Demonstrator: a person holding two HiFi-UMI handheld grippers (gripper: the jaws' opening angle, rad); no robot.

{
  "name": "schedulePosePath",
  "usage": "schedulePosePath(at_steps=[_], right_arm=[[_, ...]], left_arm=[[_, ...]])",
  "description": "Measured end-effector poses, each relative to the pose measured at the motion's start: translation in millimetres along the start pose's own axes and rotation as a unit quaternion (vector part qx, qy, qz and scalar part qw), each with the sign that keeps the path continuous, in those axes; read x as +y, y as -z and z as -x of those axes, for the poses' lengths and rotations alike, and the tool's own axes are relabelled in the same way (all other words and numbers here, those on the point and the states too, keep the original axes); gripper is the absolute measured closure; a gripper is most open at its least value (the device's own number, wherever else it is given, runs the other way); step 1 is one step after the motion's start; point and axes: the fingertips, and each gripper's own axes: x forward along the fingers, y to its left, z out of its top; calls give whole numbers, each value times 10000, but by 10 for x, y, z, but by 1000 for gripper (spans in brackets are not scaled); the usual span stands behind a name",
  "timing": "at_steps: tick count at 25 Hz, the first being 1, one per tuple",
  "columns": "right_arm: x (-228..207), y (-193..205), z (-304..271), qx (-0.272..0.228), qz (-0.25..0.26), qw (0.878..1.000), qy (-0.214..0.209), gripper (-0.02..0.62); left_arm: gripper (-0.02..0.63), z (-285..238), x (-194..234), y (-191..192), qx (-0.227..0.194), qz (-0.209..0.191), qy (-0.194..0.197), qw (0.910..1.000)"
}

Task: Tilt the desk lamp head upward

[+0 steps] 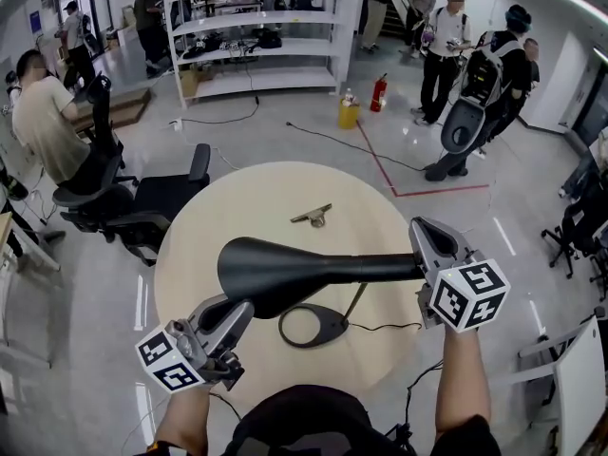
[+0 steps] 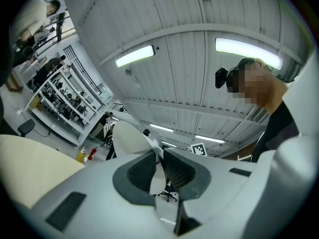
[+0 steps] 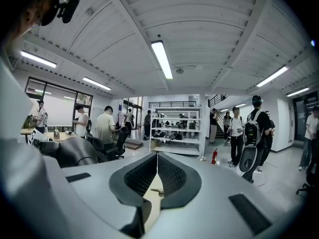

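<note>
Against the far wall the white shelf rack (image 1: pixel 256 17) is the one real holder of things here. Dark bags (image 1: pixel 269 39) and other gear lie along its middle shelves. On the floor to its right, a yellow canister (image 1: pixel 349 114) stands beside a red fire extinguisher (image 1: pixel 378 93); what it holds I cannot tell.

The desk lamp (image 1: pixel 285 272) stands on the near half of the round pale table (image 1: pixel 275 193). It is matt black, its long horn-shaped head lying about level, wide end left, tapering right to a slim neck. Its oval ring base (image 1: pixel 313 327) rests below, a thin cord (image 1: pixel 385 328) trailing right.

The right gripper (image 1: pixel 423 228) sits just beside the neck's right end, jaws pressed together on nothing. The left gripper (image 1: pixel 242 310) is under the wide end's near side — jaws a narrow slit apart, pinching nothing. A small metal piece (image 1: pixel 312 216) lies farther back.
</note>
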Motion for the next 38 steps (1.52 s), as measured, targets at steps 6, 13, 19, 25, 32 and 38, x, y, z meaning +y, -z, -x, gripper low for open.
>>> schedulePosePath(at_steps=[6, 13, 19, 25, 32, 38], right_arm=[[-59, 112, 89, -26, -279, 9996, 67, 578], [-47, 321, 84, 130, -239, 9995, 168, 578], [-23, 423, 182, 318, -121, 9993, 148, 580], [-25, 540, 126, 469, -48, 9987, 187, 580], [84, 784, 107, 608, -112, 9978, 256, 580], [70, 830, 133, 637, -146, 9973, 327, 580]], left_arm=[[514, -134, -227, -304, -88, -382, 119, 9992], [513, -315, -353, -569, -11, -820, 259, 9963], [513, -500, -590, -713, 78, -1115, 232, 9935], [513, -697, -691, -825, 12, -1375, 339, 9899], [514, -831, -855, -883, -69, -1563, 550, 9862], [512, -1063, -1058, -932, -93, -1787, 704, 9813]])
